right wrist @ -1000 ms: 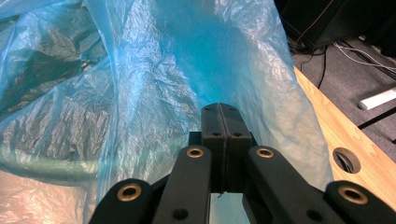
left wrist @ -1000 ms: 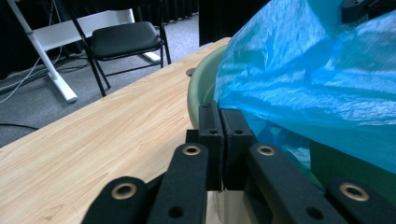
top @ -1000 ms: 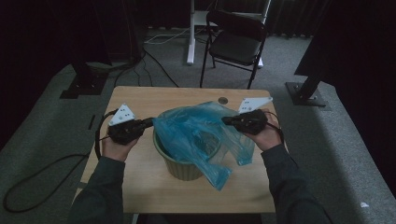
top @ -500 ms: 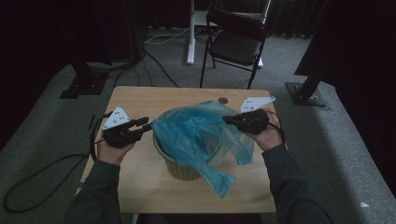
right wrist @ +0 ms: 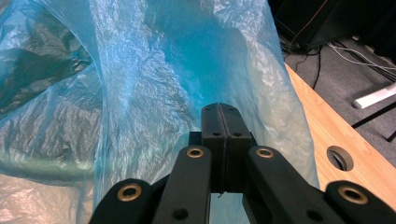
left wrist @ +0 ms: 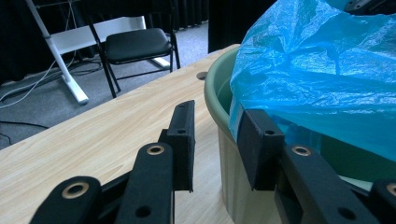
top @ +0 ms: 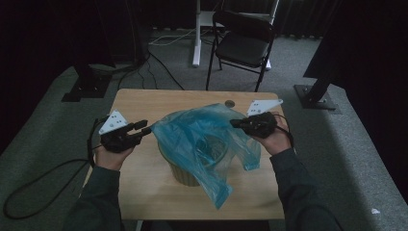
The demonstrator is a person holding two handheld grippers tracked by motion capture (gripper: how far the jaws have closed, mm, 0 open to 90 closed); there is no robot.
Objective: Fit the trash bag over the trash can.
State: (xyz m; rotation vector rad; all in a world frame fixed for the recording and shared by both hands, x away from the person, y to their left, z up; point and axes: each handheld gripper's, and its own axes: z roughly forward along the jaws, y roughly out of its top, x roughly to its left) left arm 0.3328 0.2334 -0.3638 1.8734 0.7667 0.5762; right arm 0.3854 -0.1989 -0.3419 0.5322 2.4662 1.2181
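A crinkled blue plastic bag [top: 192, 134] is draped over a pale green bin [top: 185, 175] in the middle of the wooden table [top: 144, 103]. My left gripper [top: 143, 127] is just left of the bag's left edge; its jaws have just been opening and nothing is between them. In the left gripper view the open left gripper [left wrist: 217, 123] points past the bin's rim [left wrist: 215, 88], with the bag [left wrist: 317, 70] hanging over it. My right gripper [top: 234, 123] is shut on the bag's right edge and holds it up. In the right gripper view the right gripper [right wrist: 223, 114] is shut against the bag's film [right wrist: 154, 84].
A round hole [top: 230, 103] sits in the table's far edge. Beyond the table stand a black folding chair [top: 243, 45] and a white stand leg [top: 196, 33]. A cable [top: 38, 183] loops on the grey carpet at the left.
My left gripper has let go of the bag's left edge and opened, drawing slightly left. The bag's left side has sagged. The right gripper has kept still, shut on the bag.
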